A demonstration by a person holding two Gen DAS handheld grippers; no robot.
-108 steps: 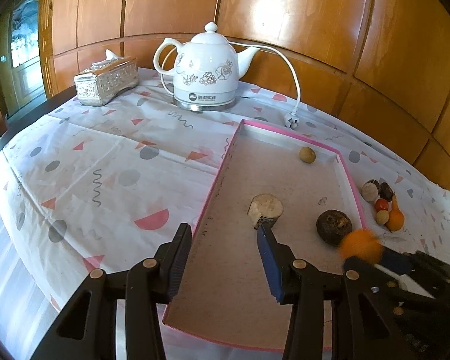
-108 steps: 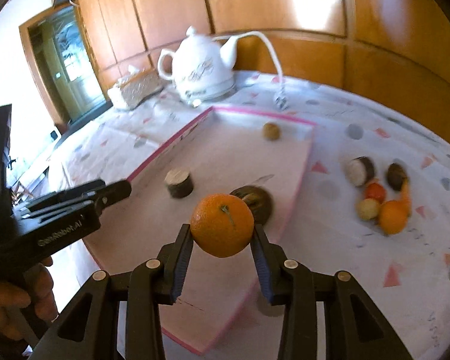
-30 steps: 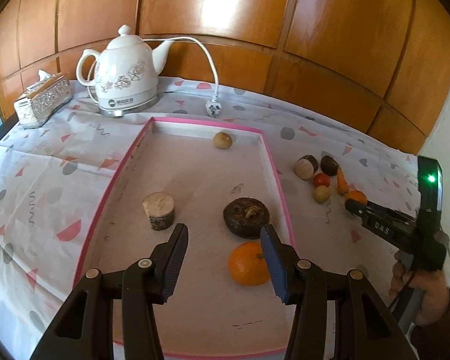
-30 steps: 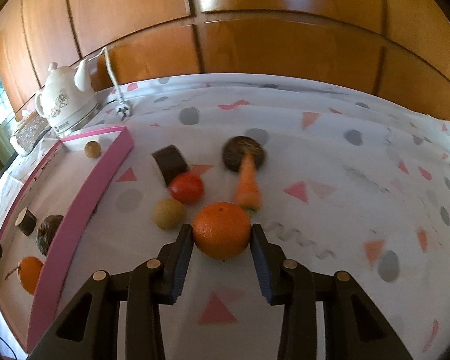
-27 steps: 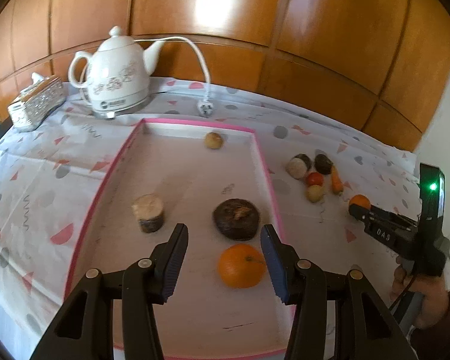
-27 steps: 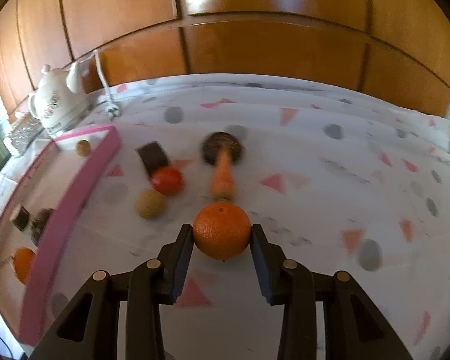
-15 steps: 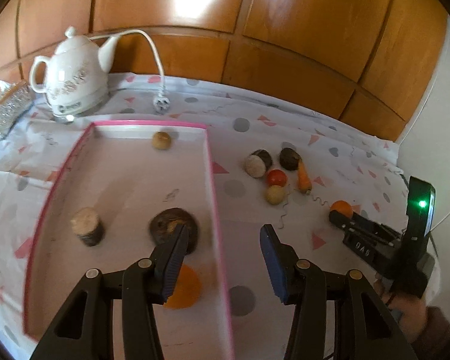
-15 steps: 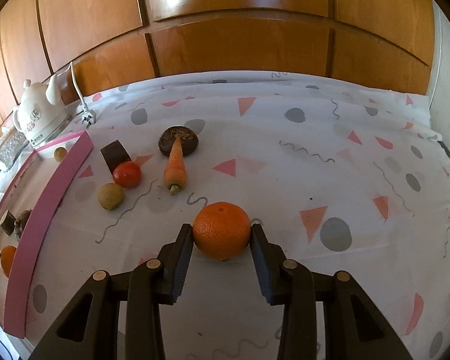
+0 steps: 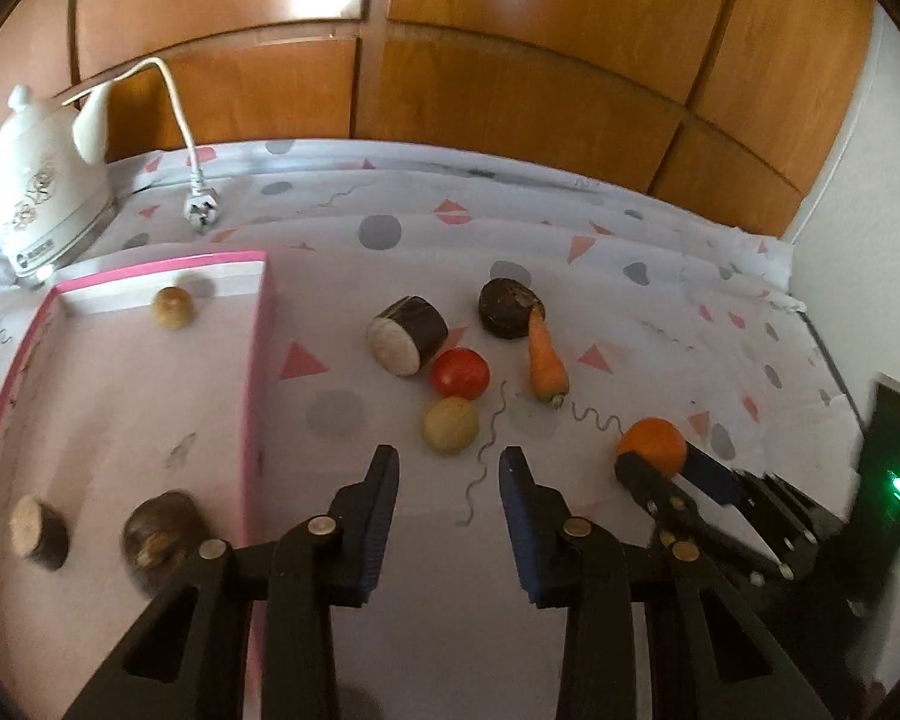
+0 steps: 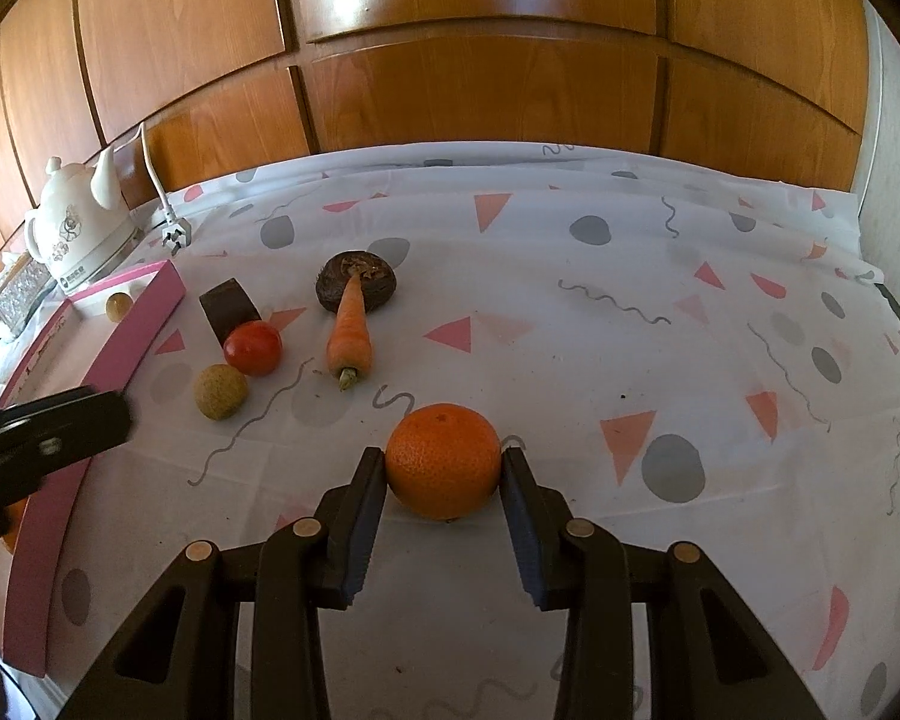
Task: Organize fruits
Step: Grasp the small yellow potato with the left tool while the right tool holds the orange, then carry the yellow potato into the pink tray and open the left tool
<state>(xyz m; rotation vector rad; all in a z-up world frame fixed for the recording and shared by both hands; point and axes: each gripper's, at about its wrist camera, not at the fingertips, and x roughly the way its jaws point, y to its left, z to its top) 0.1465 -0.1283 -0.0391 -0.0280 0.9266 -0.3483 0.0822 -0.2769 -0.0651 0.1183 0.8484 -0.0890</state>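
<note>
The bench (image 10: 570, 312) is covered by one white cloth printed with dots and triangles. One pink-rimmed tray (image 9: 257, 360) is seen at its left side, cut off by the frame edge in both views. One white kettle (image 9: 36, 204) with a loose plug stands behind the tray.

Two hand-held grippers are counted. The right hand-held gripper (image 10: 444, 480) is clamped on one orange (image 10: 443, 461), which sits low over the cloth well right of the tray; whether it touches the cloth cannot be told. The left hand-held gripper (image 9: 447, 483) is held with its jaws apart and nothing between them, above bare cloth beside the tray.

Five pieces lie loose on the cloth between tray and orange: one carrot (image 10: 349, 330) with its tip against one dark round fruit (image 10: 357, 279), one dark cut cylinder (image 9: 407, 335), one tomato (image 10: 252, 347) and one pale ball (image 10: 220, 391).

Inside the tray three blurred pieces are made out: one small tan ball (image 9: 174, 307), one brown lump (image 9: 161, 531) and one cut stub (image 9: 37, 531).
</note>
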